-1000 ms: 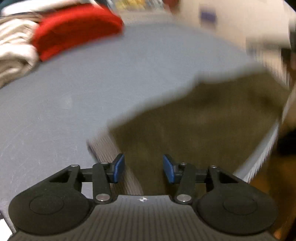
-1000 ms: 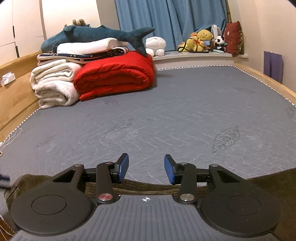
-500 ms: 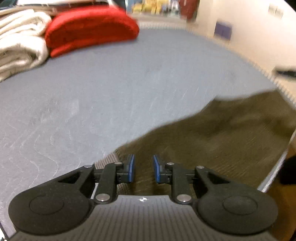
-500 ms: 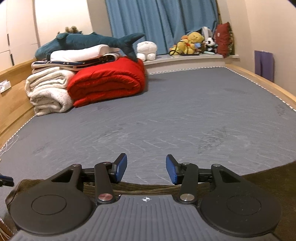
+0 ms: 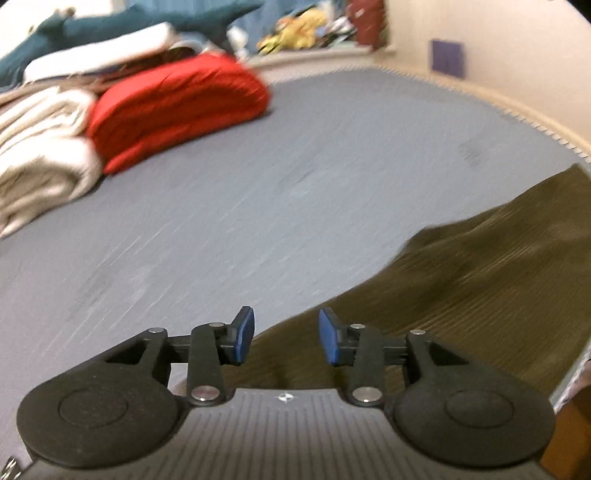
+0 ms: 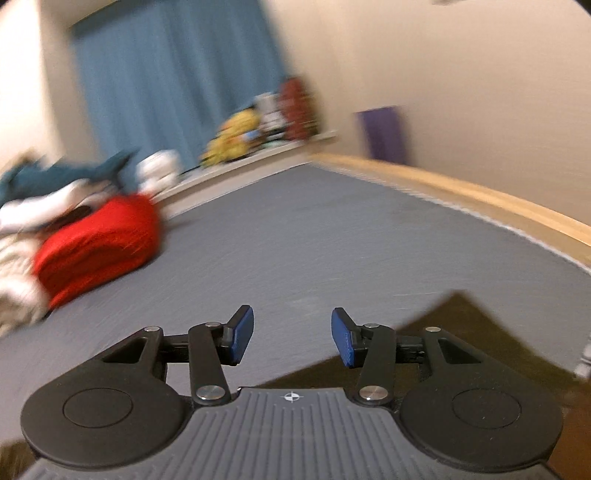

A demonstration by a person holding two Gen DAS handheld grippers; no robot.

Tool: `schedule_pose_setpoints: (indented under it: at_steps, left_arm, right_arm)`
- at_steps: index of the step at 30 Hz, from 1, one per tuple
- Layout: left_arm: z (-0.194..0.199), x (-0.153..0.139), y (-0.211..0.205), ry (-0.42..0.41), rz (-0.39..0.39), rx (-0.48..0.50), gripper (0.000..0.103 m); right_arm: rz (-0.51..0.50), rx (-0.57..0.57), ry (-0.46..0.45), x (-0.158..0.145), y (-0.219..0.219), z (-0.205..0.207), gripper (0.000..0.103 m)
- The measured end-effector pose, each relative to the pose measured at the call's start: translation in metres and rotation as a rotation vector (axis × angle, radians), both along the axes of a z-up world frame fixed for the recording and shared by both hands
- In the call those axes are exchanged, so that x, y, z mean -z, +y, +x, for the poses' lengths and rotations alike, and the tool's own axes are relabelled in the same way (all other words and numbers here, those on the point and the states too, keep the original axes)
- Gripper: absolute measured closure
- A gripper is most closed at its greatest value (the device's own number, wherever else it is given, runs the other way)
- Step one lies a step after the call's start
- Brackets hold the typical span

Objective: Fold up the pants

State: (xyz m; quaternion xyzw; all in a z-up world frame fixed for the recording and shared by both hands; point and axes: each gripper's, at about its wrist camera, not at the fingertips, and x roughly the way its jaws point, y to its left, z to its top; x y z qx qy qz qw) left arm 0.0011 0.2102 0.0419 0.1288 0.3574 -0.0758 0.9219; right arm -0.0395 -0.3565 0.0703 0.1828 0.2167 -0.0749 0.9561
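Olive-brown corduroy pants (image 5: 480, 280) lie on the grey mattress (image 5: 258, 206), filling the lower right of the left wrist view. Their near edge runs under my left gripper (image 5: 286, 338), whose jaws are opening; the cloth shows behind the gap, but the blue pads (image 5: 243, 336) do not press on it. In the right wrist view a corner of the pants (image 6: 461, 325) lies low on the right, partly behind the right finger. My right gripper (image 6: 291, 336) is open over bare mattress (image 6: 314, 251), with nothing between its pads. Both views are blurred.
A folded red quilt (image 5: 177, 107) and cream blankets (image 5: 40, 162) are stacked at the far left, with a blue shark plush (image 5: 110, 26) on top. Stuffed toys (image 6: 236, 140) line the ledge by the blue curtain (image 6: 170, 81). A wooden bed rail (image 6: 480, 199) borders the right side.
The left jaws narrowed over the pants' edge, then spread again, and the pants slid rightward in that view. The right view swung right and rolled; the waistband beneath it is gone.
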Motion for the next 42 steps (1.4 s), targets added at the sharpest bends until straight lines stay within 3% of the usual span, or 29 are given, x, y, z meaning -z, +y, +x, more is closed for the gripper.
schedule_pose_setpoints:
  at_steps: [4,9,12,16,22,29,31,32,33,35,39,42]
  left_arm:
    - [0.005,0.005,-0.059,-0.019,-0.059,0.086,0.056]
    - [0.006,0.013,-0.118,-0.023,-0.038,0.191,0.052]
    - [0.008,0.021,-0.137,-0.016,-0.029,0.227,0.051]
    - [0.009,0.028,-0.146,-0.016,-0.032,0.239,0.051]
    - [0.015,0.028,-0.144,-0.013,-0.025,0.235,0.051]
    - [0.011,0.027,-0.139,-0.015,-0.011,0.235,0.051]
    - [0.011,0.026,-0.138,-0.017,-0.016,0.236,0.051]
    - [0.011,0.025,-0.137,-0.020,-0.017,0.236,0.051]
    - [0.011,0.024,-0.137,-0.024,-0.017,0.236,0.051]
    - [0.011,0.024,-0.137,-0.031,-0.017,0.232,0.051]
    - [0.009,0.020,-0.134,-0.046,-0.020,0.219,0.051]
    - [0.010,0.017,-0.127,-0.056,-0.031,0.191,0.051]
  right_arm:
    - [0.160,0.237,0.046,0.025,-0.086,-0.032,0.054]
    - [0.390,0.442,0.138,0.073,-0.155,-0.072,0.053]
    - [0.508,0.488,0.194,0.106,-0.175,-0.088,0.054]
    - [0.604,0.436,0.229,0.133,-0.185,-0.080,0.054]
    - [0.618,0.417,0.276,0.157,-0.185,-0.055,0.054]
    - [0.605,0.464,0.251,0.161,-0.193,-0.047,0.054]
    - [0.591,0.491,0.245,0.161,-0.196,-0.048,0.065]
    - [0.587,0.500,0.240,0.161,-0.196,-0.049,0.078]
    - [0.595,0.497,0.229,0.162,-0.196,-0.049,0.084]
    - [0.588,0.493,0.214,0.160,-0.195,-0.049,0.087]
    - [0.492,0.507,0.175,0.135,-0.175,-0.044,0.090]
    - [0.312,0.512,0.154,0.093,-0.136,-0.033,0.090]
